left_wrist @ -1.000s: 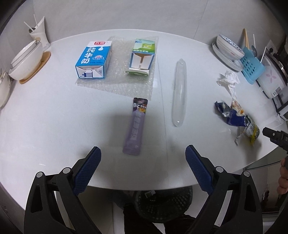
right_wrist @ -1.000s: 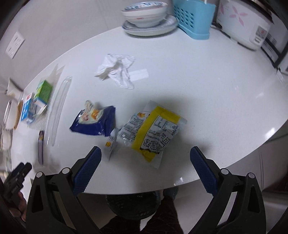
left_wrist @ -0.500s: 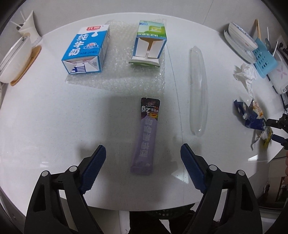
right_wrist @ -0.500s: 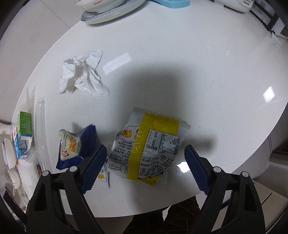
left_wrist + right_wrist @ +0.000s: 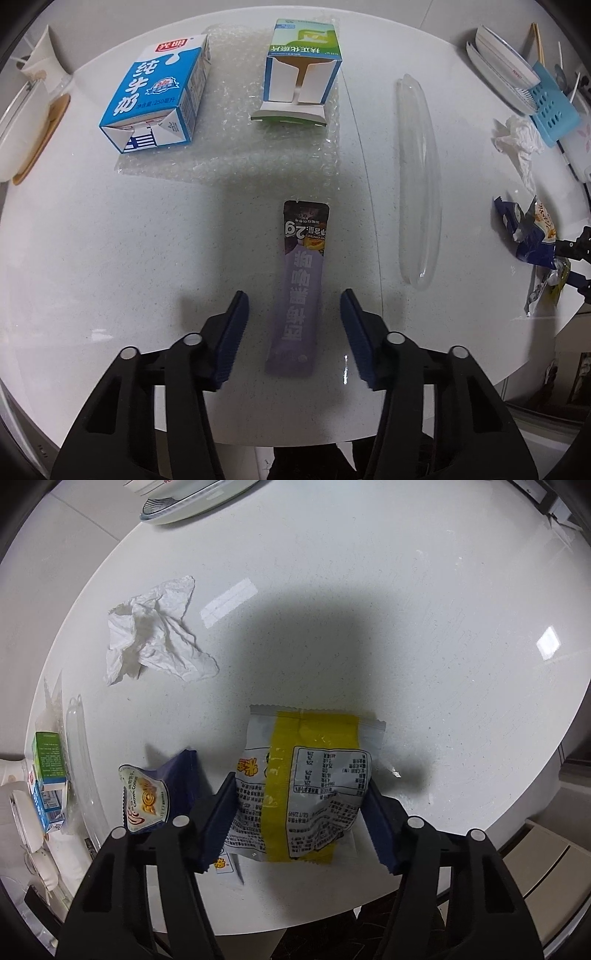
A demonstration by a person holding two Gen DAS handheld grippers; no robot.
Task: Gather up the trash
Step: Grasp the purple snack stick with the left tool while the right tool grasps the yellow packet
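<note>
Left gripper: jaws spread, straddling near end of flat purple stick-shaped sachet, long axis running straight away, flat on white round surface. Right gripper: jaws spread, flanking crumpled silver-and-yellow snack wrapper, not seen to pinch. Beyond: dark blue cookie wrapper, crumpled white tissue.

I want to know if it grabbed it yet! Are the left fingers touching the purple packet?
Apart. The left wrist view shows bare white table between the purple packet and each of the left gripper's blue fingers.
</note>
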